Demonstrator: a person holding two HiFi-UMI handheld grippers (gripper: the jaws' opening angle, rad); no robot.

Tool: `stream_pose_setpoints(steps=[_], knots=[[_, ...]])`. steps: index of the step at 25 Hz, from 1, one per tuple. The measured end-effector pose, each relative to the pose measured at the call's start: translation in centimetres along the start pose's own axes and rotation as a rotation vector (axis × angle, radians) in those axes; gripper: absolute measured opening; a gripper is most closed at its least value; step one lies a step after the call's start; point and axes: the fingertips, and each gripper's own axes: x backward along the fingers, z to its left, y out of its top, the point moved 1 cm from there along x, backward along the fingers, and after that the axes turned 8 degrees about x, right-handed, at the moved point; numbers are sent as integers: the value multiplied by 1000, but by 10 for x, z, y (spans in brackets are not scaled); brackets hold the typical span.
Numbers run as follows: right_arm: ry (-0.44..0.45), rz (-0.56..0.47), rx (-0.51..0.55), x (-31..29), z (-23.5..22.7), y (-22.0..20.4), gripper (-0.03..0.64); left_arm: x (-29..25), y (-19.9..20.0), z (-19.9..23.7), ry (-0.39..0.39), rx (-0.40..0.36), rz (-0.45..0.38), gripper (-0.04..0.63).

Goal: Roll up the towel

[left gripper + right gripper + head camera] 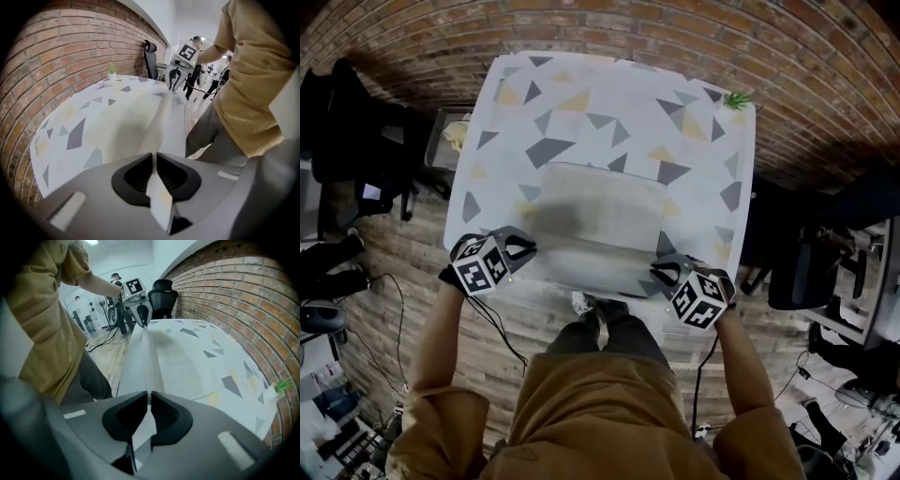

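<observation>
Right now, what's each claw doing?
Left claw: closed on a near corner of the towel.
Right claw: closed on the other near corner.

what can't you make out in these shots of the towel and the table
- Head view: the towel near corners, covered by the left claw and right claw.
- Head view: yellowish thing beside the table, too small to name.
- Head view: the plant at the far corner, too small for detail.

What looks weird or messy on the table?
Nothing stands out. The towel lies spread on the table, its near edge pinched at one corner by the left hand-held gripper and at the other by the right hand-held gripper.
</observation>
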Motion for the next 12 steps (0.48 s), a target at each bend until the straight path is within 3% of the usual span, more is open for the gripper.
stream_pose_setpoints(steps=[5,12], knots=[[44,6,-46,-3,-33,-1,27,-6,9,30,-98,80,26,91],[101,25,-103,-10,-59,-4,28,-21,18,68,-150,105,90,91]])
